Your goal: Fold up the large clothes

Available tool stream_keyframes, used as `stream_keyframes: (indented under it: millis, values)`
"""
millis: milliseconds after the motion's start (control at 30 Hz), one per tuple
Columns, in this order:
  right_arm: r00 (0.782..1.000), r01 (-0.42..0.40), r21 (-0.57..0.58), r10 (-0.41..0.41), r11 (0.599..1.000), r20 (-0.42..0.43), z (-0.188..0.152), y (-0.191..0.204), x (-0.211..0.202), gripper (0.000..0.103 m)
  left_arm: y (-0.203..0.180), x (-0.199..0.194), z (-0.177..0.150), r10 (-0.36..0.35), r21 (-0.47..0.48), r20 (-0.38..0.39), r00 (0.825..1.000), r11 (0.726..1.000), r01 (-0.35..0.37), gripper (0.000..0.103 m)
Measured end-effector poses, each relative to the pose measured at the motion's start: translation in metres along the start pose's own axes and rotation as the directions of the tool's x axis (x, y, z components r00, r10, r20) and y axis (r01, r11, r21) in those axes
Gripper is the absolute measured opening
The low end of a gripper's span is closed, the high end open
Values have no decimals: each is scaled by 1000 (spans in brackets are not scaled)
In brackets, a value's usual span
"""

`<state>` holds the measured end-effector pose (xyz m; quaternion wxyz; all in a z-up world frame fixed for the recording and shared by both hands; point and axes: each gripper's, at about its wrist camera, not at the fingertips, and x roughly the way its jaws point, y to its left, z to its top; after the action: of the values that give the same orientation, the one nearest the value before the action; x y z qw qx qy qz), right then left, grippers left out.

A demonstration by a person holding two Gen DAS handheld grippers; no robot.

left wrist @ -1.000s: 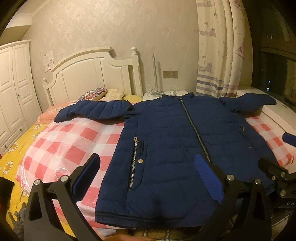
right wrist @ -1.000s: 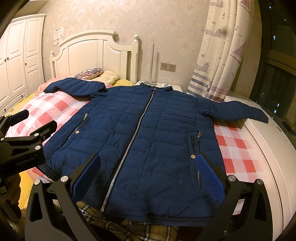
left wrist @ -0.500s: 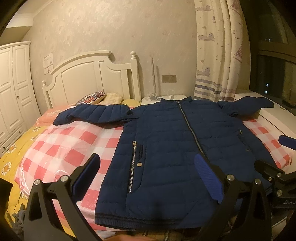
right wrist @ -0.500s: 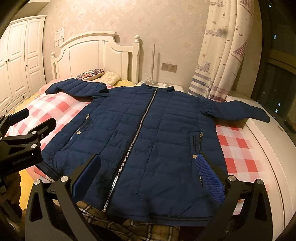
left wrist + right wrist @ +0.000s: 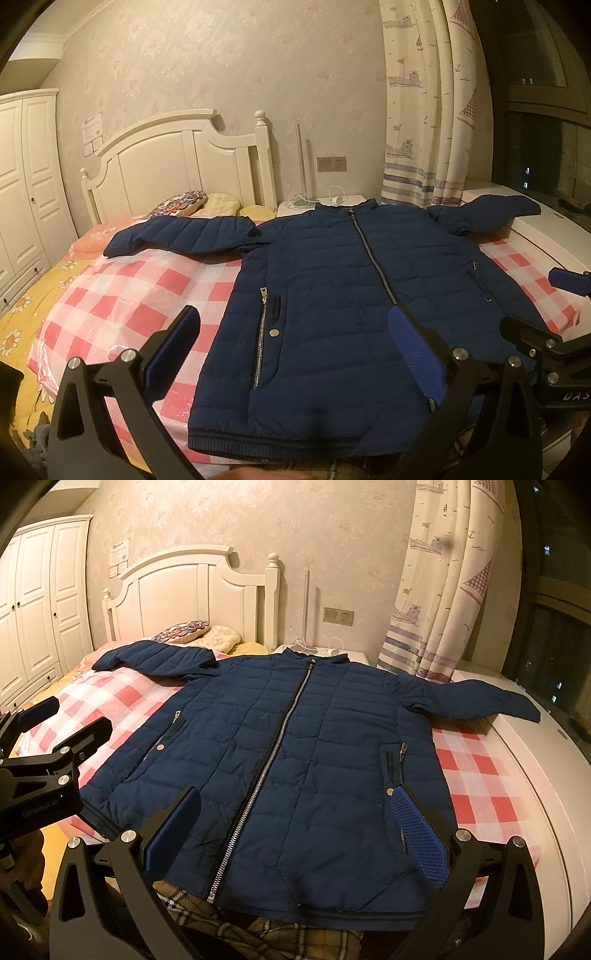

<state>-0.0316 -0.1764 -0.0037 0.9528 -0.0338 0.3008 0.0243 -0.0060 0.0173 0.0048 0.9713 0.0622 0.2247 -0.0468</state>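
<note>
A navy quilted jacket lies flat and zipped on the bed, front up, collar toward the headboard, both sleeves spread outward. Its left sleeve rests near the pillows; its right sleeve reaches onto the white ledge. My left gripper hovers open above the hem on the left side, nothing between its blue pads. My right gripper hovers open over the hem near the zipper's bottom, also empty. Each gripper shows at the edge of the other's view: the right gripper, the left gripper.
A red-and-white checked plastic sheet covers the bed under the jacket. White headboard and pillows stand behind. A wardrobe is at left, a curtain and white window ledge at right. Plaid cloth lies below the hem.
Both grippers have lifted and tilted up slightly, so the jacket sits lower in each view. The jacket has not moved and the jaws stay apart.
</note>
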Motion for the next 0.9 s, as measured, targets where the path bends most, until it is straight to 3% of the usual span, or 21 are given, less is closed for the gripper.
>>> stream_keyframes:
  millis: [900]
  values:
    - [1000, -13, 13, 13, 1000, -13, -3, 5, 3, 99, 1, 1, -1, -8, -5, -12, 1000, 1000, 8, 101]
